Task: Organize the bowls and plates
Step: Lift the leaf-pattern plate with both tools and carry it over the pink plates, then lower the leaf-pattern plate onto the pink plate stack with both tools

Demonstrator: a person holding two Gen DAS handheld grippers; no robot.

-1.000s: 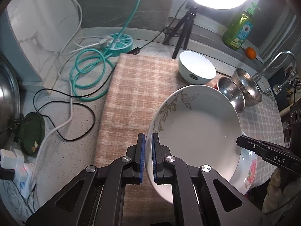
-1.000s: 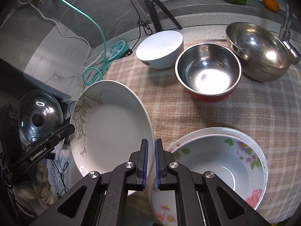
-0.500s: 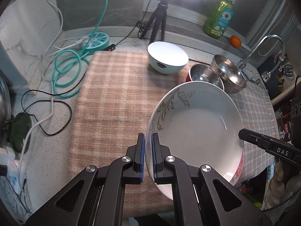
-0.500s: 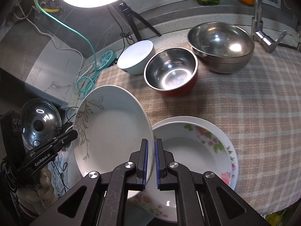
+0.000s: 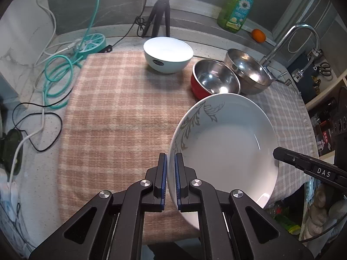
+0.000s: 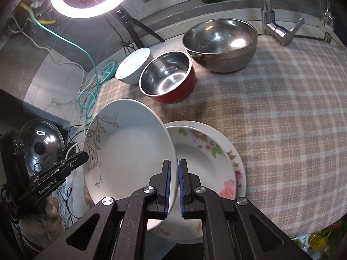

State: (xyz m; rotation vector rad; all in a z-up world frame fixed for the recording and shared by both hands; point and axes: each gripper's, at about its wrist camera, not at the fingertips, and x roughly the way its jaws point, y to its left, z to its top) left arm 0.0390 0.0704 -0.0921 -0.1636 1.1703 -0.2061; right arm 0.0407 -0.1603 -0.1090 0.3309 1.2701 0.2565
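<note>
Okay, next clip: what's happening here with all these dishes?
A person with a gripper in each hand is holding one white plate with a grey leaf pattern off the checked cloth. The left gripper and the right gripper are each shut on opposite edges of its rim. It hangs tilted, partly over a flowered plate lying on the cloth. Further back sit a white bowl, a red steel-lined bowl and a larger steel bowl, untouched.
</note>
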